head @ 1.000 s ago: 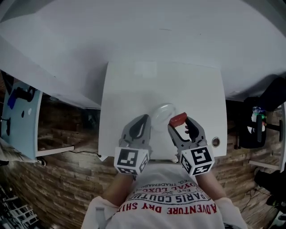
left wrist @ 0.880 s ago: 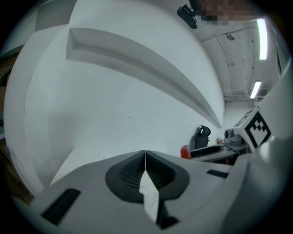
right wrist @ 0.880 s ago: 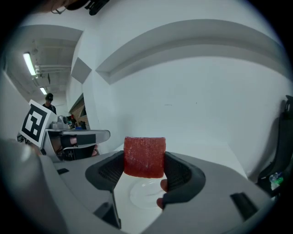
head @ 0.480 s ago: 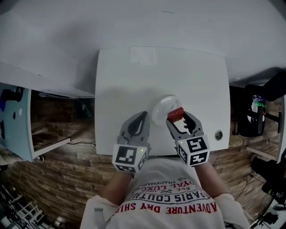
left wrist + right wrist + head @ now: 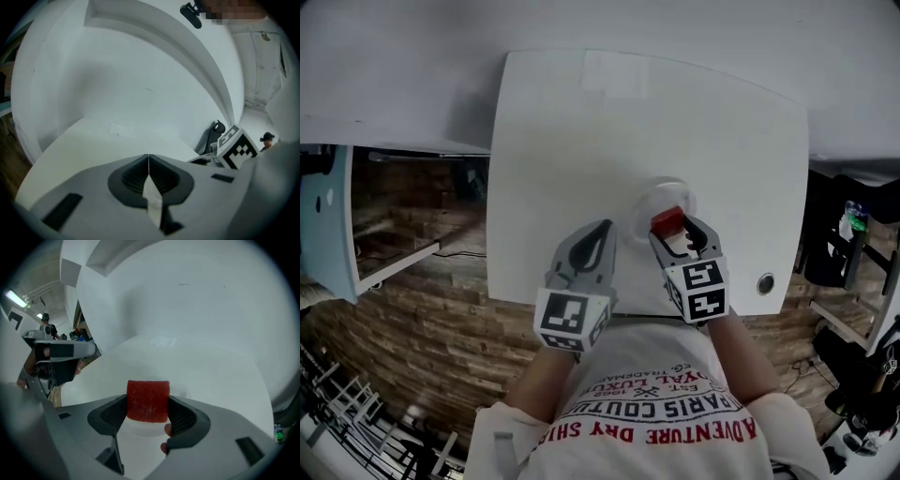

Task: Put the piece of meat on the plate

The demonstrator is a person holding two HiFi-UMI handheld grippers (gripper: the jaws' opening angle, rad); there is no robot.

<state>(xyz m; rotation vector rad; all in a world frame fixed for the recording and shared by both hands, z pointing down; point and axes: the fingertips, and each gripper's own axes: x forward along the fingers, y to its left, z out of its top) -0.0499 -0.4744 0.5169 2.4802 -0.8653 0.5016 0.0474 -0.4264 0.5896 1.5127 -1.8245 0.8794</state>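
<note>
A red block of meat [image 5: 148, 401] sits clamped between the jaws of my right gripper [image 5: 148, 409], which is shut on it. In the head view the meat [image 5: 667, 221] hangs over the near part of a small white plate [image 5: 653, 199] on the white table [image 5: 581, 159]. The plate [image 5: 140, 432] shows faintly below the meat in the right gripper view. My left gripper [image 5: 598, 240] hovers left of the plate, near the table's front edge, jaws pressed together with nothing in them [image 5: 148, 161].
A small round metal fitting [image 5: 765, 283] sits in the table's near right corner. A pale rectangular patch [image 5: 614, 73] lies at the far edge. Brick floor and shelving [image 5: 337, 225] flank the table on the left, dark equipment [image 5: 848, 234] on the right.
The right gripper has carried the meat from the plate's right edge to over the plate. The view has shifted, and the left gripper keeps its place beside the right.
</note>
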